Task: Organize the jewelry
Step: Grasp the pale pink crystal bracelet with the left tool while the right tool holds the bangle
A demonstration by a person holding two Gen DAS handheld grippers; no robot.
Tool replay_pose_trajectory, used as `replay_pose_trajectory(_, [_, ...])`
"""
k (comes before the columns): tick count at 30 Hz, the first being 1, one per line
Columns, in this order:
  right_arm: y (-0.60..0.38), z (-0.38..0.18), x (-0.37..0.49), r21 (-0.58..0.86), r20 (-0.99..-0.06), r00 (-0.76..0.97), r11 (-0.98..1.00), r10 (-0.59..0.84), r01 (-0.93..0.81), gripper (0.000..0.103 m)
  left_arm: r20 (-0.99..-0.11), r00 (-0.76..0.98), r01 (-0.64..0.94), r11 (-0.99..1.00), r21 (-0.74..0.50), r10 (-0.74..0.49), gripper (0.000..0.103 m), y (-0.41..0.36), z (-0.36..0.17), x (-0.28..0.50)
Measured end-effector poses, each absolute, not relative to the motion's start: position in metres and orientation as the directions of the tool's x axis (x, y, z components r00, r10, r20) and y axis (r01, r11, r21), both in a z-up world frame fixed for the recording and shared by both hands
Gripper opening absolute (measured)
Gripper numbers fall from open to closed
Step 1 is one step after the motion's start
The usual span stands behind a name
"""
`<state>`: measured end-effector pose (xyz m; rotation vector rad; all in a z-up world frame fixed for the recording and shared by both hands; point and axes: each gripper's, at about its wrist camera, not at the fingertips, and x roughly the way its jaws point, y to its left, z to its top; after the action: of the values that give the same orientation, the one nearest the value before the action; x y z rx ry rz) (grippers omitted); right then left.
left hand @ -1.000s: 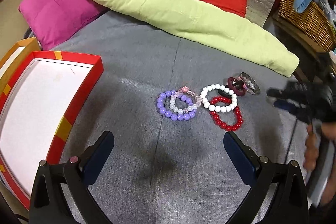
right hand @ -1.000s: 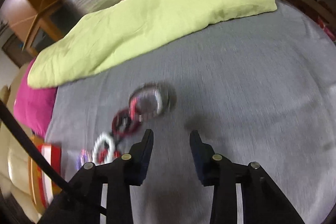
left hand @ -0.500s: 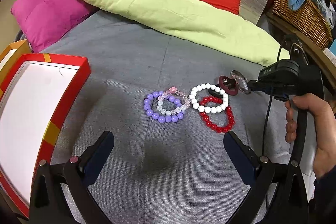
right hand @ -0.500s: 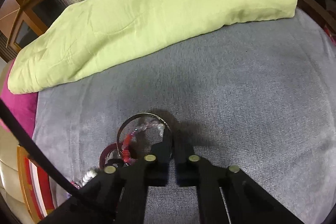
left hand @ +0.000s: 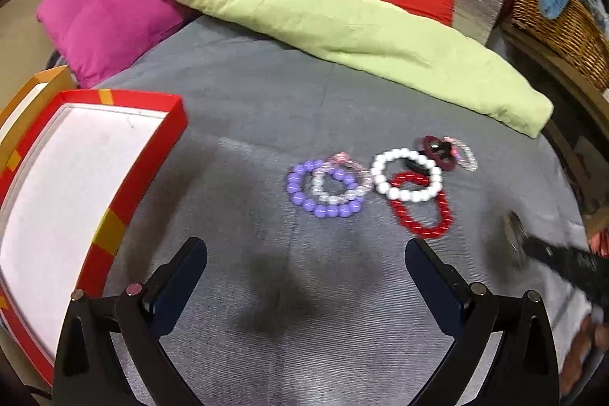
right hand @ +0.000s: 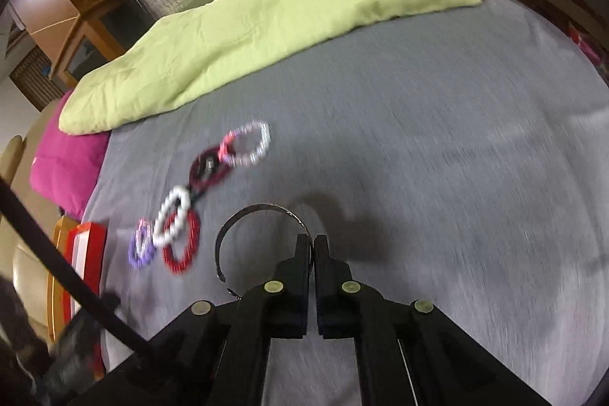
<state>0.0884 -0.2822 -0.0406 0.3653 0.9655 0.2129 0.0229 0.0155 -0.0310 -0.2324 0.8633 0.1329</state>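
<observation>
Pinched only by its thin rim at lower centre of the right view, the metal bangle [right hand: 262,211] could slip from the closed right gripper [right hand: 314,242] before reaching the red box [left hand: 152,154], while the left gripper [left hand: 304,265] hangs wide, empty.
</observation>
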Motion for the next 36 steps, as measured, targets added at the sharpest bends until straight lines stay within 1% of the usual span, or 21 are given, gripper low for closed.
replay_pose_trajectory(3, [-0.285, -0.049, 0.081, 0.428, -0.742, 0.56, 0.903, 0.369, -0.027, 0.003, -0.767, 0.638, -0.237, 0.965, -0.114, 0.066, 0.103, 0.018, -0.036, 0.024])
replay_pose_trajectory(6, [-0.284, -0.044, 0.082, 0.466, -0.715, 0.562, 0.883, 0.415, -0.059, 0.003, -0.764, 0.636, -0.256, 0.963, -0.08, 0.106, 0.103, 0.019, -0.04, 0.026])
replay_pose_trajectory(10, [-0.284, -0.035, 0.083, 0.476, -0.69, 0.576, 0.874, 0.438, -0.094, 0.003, -0.785, 0.615, -0.251, 0.962, -0.104, 0.075, 0.103, 0.02, -0.041, 0.043])
replay_pose_trajectory(15, [-0.283, -0.032, 0.081, 0.496, -0.677, 0.571, 0.861, 0.465, -0.114, 0.003, -0.793, 0.604, -0.259, 0.96, -0.102, 0.079, 0.101, 0.021, -0.039, 0.066])
replay_pose_trajectory(16, [-0.283, -0.032, 0.081, 0.499, -0.676, 0.57, 0.859, 0.468, -0.113, 0.003, -0.8, 0.596, -0.24, 0.967, -0.089, 0.074, 0.096, 0.018, -0.039, 0.072])
replay_pose_trajectory(17, [-0.284, -0.034, 0.081, 0.501, -0.678, 0.566, 0.859, 0.469, -0.111, 0.003, -0.805, 0.589, -0.224, 0.972, -0.074, 0.074, 0.088, 0.014, -0.039, 0.076])
replay_pose_trajectory(18, [-0.284, -0.033, 0.081, 0.503, -0.678, 0.565, 0.857, 0.471, -0.11, 0.003, -0.81, 0.582, -0.202, 0.978, -0.054, 0.075, 0.085, 0.011, -0.039, 0.08])
replay_pose_trajectory(21, [-0.284, -0.033, 0.081, 0.506, -0.68, 0.561, 0.856, 0.473, -0.108, 0.003, -0.818, 0.569, -0.148, 0.989, -0.002, 0.084, 0.084, 0.0, -0.04, 0.09])
replay_pose_trajectory(25, [-0.282, -0.033, 0.083, 0.508, -0.682, 0.555, 0.855, 0.476, -0.109, 0.003, -0.813, 0.573, -0.071, 0.995, 0.076, 0.102, 0.08, -0.017, -0.04, 0.096])
replay_pose_trajectory(27, [-0.282, -0.034, 0.084, 0.508, -0.684, 0.553, 0.855, 0.476, -0.108, 0.003, -0.816, 0.567, -0.027, 0.993, 0.119, 0.113, 0.07, -0.027, -0.042, 0.102])
replay_pose_trajectory(29, [-0.282, -0.034, 0.084, 0.51, -0.684, 0.551, 0.853, 0.479, -0.109, 0.003, -0.835, 0.539, 0.01, 0.99, 0.138, 0.111, 0.037, -0.03, -0.048, 0.108])
replay_pose_trajectory(30, [-0.282, -0.033, 0.084, 0.511, -0.683, 0.551, 0.852, 0.48, -0.108, 0.003, -0.841, 0.533, 0.024, 0.992, 0.126, 0.094, 0.032, -0.029, -0.05, 0.11])
replay_pose_trajectory(31, [-0.282, -0.033, 0.084, 0.512, -0.682, 0.552, 0.852, 0.48, -0.108, 0.003, -0.842, 0.534, 0.03, 0.993, 0.111, 0.078, 0.017, -0.028, -0.049, 0.112])
replay_pose_trajectory(33, [-0.283, -0.034, 0.084, 0.515, -0.681, 0.553, 0.851, 0.48, -0.105, 0.003, -0.838, 0.541, 0.023, 0.995, 0.096, 0.068, 0.014, -0.025, -0.043, 0.11])
replay_pose_trajectory(34, [-0.284, -0.034, 0.085, 0.518, -0.679, 0.554, 0.849, 0.481, -0.103, 0.003, -0.83, 0.555, 0.02, 0.996, 0.084, 0.058, 0.008, -0.023, -0.039, 0.108])
replay_pose_trajectory(36, [-0.284, -0.034, 0.085, 0.52, -0.678, 0.554, 0.848, 0.483, -0.103, 0.003, -0.814, 0.58, 0.033, 0.998, 0.046, 0.018, 0.008, -0.02, -0.029, 0.097])
